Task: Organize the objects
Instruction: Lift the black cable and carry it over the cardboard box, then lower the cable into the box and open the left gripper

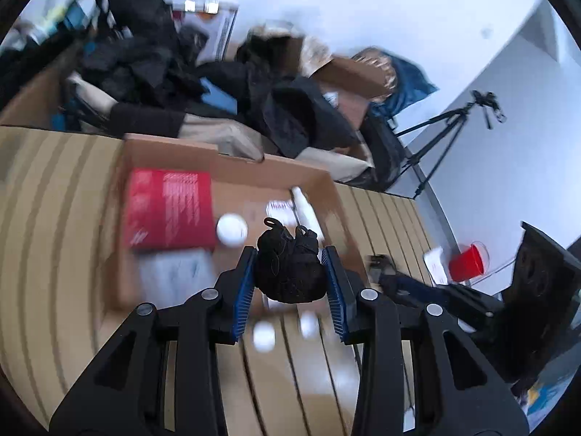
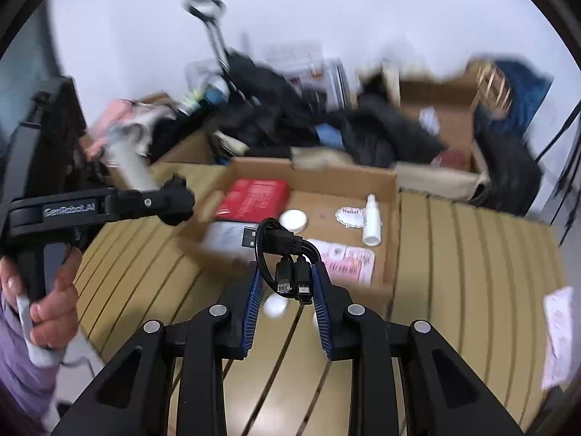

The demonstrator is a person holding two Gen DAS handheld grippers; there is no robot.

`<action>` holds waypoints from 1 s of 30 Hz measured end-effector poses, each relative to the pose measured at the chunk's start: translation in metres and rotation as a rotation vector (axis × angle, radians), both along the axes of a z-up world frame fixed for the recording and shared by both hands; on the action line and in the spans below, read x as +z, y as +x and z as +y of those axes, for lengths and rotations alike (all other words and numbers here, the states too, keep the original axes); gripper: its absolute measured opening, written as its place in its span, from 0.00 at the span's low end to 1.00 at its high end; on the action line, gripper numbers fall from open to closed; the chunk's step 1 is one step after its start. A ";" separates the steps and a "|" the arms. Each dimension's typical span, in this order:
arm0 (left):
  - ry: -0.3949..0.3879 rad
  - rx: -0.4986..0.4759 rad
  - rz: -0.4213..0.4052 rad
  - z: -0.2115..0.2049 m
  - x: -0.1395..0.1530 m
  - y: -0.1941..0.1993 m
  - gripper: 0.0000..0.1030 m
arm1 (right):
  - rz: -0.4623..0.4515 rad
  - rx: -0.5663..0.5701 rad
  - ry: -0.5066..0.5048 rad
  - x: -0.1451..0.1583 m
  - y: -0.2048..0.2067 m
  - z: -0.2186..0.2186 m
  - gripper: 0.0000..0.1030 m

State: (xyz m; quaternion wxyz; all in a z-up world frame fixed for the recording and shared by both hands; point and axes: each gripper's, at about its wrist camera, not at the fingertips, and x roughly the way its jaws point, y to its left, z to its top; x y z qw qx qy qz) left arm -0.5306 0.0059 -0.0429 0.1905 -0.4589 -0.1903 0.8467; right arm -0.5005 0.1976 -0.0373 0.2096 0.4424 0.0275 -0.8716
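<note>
My left gripper is shut on a black fabric bundle and holds it above the near edge of a shallow cardboard box. The box holds a red booklet, a round white lid and a white bottle. My right gripper is shut on a coiled black USB cable, held just in front of the same box. The left gripper with its black bundle shows at the left of the right wrist view.
The slatted wooden table carries small white round objects near me, a red cup at the right and a paper card. A pile of dark clothes and boxes lies behind. A tripod stands at right.
</note>
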 end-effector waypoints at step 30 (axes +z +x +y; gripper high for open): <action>-0.424 0.069 0.013 -0.042 0.139 0.103 1.00 | 0.053 -0.004 0.217 0.120 0.034 0.024 0.87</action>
